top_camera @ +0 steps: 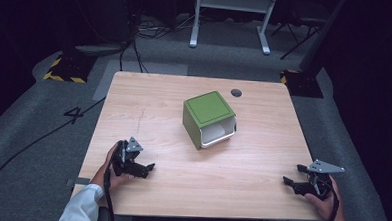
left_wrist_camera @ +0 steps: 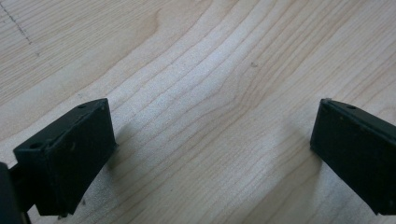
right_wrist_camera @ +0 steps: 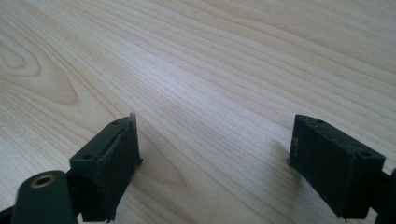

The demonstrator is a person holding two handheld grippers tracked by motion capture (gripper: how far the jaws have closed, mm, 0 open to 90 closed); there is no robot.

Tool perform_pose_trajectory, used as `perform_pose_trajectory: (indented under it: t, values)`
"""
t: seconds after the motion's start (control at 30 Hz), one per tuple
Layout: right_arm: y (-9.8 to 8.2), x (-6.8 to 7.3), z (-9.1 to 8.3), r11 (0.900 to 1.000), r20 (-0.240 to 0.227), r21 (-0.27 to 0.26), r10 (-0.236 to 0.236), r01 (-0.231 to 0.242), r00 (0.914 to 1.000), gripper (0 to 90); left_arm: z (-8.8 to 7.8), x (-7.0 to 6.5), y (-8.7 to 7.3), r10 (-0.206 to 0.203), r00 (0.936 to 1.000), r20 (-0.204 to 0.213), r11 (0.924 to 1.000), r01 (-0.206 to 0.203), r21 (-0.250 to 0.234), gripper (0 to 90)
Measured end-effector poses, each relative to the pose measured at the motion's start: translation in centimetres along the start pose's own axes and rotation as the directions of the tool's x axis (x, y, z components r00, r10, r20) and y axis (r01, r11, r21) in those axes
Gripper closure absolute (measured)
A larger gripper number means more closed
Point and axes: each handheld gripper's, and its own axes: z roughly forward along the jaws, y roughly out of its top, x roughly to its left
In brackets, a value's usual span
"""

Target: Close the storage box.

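Nothing is in hand yet: the left gripper (top_camera: 149, 169) and the right gripper (top_camera: 292, 177) rest low on the pale wooden table (top_camera: 149, 103), each with its 2 jaws spread wide around bare wood. The green cube-shaped box with a white drawer-like insert (top_camera: 208, 119) stands well ahead of both, between them, untouched. The insert seems slightly pulled out, so likely all work remains

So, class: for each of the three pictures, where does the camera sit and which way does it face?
High view: above the person's side, facing forward and down on the table, green box, both hands.
Left gripper view: on the left gripper, looking down its open jaws.
Right gripper view: on the right gripper, likewise.
Shared: bare wood grain.
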Motion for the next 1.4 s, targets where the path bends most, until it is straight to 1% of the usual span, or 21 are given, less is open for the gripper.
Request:
perform_pose_trajectory:
  t: [0.07, 0.1, 0.2, 0.37, 0.43, 0.47, 0.5, 0.53, 0.57, 0.63, 0.67, 0.73, 0.83, 0.9, 0.93, 1.0, 1.07, 1.1, 1.3, 1.33, 1.4]
  values:
    - [0.0, 0.0, 0.0, 1.0, -0.001, 0.001, 0.003, -0.003, 1.0, 16.0, -0.1, 0.1, -0.1, 0.01, 0.9998, 0.016, 0.9999, -0.01, -0.002, 0.4]
    - [0.0, 0.0, 0.0, 1.0, -0.003, 0.002, 0.004, -0.004, 1.0, 16.0, -0.2, 0.3, -0.2, 0.031, 0.9992, 0.027, 0.9995, -0.031, 0.003, 0.4]
    - [0.0, -0.1, 0.0, 1.0, -0.007, 0.003, 0.003, -0.003, 1.0, 15.8, -0.4, 0.5, -0.4, 0.052, 0.9974, 0.049, 0.9986, -0.052, 0.001, 0.4]
    - [0.2, -0.1, 0.2, 1.0, 0.0, 0.006, 0.012, -0.012, 0.9999, 15.2, -0.4, 0.6, -0.4, 0.056, 0.997, 0.053, 0.9984, -0.056, 0.0, 0.3]
    - [0.6, -0.1, 0.3, 0.999, 0.001, 0.034, 0.008, -0.008, 1.0, 15.7, -0.4, 0.6, -0.4, 0.056, 0.997, 0.054, 0.9984, -0.056, 0.001, 0.3]
    - [1.1, -0.1, 0.3, 0.998, -0.001, 0.069, 0.002, -0.002, 1.0, 16.4, -0.4, 0.6, -0.4, 0.056, 0.997, 0.054, 0.9984, -0.056, 0.001, 0.3]
    - [1.5, -0.2, 0.4, 0.996, 0.005, 0.09, -0.005, 0.004, 1.0, 17.7, -0.4, 0.6, -0.4, 0.056, 0.997, 0.054, 0.9984, -0.056, 0.001, 0.3]
    - [2.1, -0.2, 0.4, 0.996, 0.009, 0.088, -0.006, 0.005, 0.9999, 18.5, -0.4, 0.6, -0.4, 0.056, 0.9969, 0.054, 0.9984, -0.056, 0.001, 0.3]
    - [2.4, -0.2, 0.4, 0.997, 0.0, 0.076, -0.004, 0.004, 1.0, 18.3, -0.4, 0.6, -0.4, 0.057, 0.9969, 0.055, 0.9984, -0.057, 0.0, 0.2]
    - [3.3, -0.1, 0.2, 0.999, -0.016, 0.035, -0.002, 0.002, 0.9999, 17.2, -0.4, 0.6, -0.4, 0.057, 0.9968, 0.056, 0.9984, -0.057, 0.0, 0.2]
    - [4.2, 0.0, 0.0, 1.0, -0.033, 0.001, -0.009, 0.009, 0.9994, 17.2, -0.4, 0.6, -0.4, 0.058, 0.9967, 0.057, 0.9983, -0.058, 0.0, 0.2]
    - [5.3, 0.3, -0.1, 1.0, -0.066, -0.026, -0.019, 0.018, 0.9976, 17.2, -0.4, 0.7, -0.4, 0.059, 0.9965, 0.058, 0.9982, -0.059, -0.001, 0.2]
    - [7.3, 1.1, 0.2, 0.997, -0.086, -0.04, -0.069, 0.066, 0.9939, 17.4, -0.4, 0.7, -0.4, 0.06, 0.9965, 0.058, 0.9982, -0.06, -0.001, 0.2]
    - [8.4, 1.6, 0.5, 0.995, -0.105, -0.051, -0.092, 0.087, 0.9902, 17.8, -0.4, 0.7, -0.4, 0.06, 0.9965, 0.057, 0.9982, -0.06, 0.0, 0.2]
    - [9.4, 2.0, 0.8, 0.993, -0.125, -0.063, -0.111, 0.103, 0.986, 18.0, -0.4, 0.7, -0.4, 0.059, 0.9967, 0.055, 0.9983, -0.059, 0.002, 0.2]
    - [10.5, 2.6, 1.2, 0.99, -0.151, -0.076, -0.131, 0.121, 0.9798, 18.5, -0.4, 0.6, -0.5, 0.056, 0.997, 0.054, 0.9984, -0.057, 0.003, 0.2]
    - [10.8, 2.8, 1.4, 0.989, -0.155, -0.079, -0.134, 0.123, 0.9787, 18.7, -0.4, 0.6, -0.5, 0.052, 0.9972, 0.053, 0.9986, -0.052, 0.002, 0.2]
    - [12.1, 3.7, 2.1, 0.986, -0.187, -0.085, -0.159, 0.145, 0.9694, 19.2, -0.5, 0.6, -0.5, 0.052, 0.9974, 0.05, 0.9986, -0.052, 0.003, 0.2]
    - [14.1, 5.3, 3.3, 0.978, -0.232, -0.107, -0.2, 0.179, 0.952, 19.6, -0.5, 0.6, -0.5, 0.051, 0.9974, 0.05, 0.9987, -0.052, 0.003, 0.2]
    - [14.7, 5.7, 3.6, 0.975, -0.246, -0.115, -0.213, 0.19, 0.9456, 19.1, -0.5, 0.6, -0.5, 0.051, 0.9974, 0.05, 0.9987, -0.052, 0.003, 0.2]
    - [15.3, 6.3, 4.1, 0.971, -0.26, -0.125, -0.228, 0.202, 0.9381, 18.7, -0.5, 0.6, -0.5, 0.051, 0.9974, 0.05, 0.9987, -0.051, 0.003, 0.2]
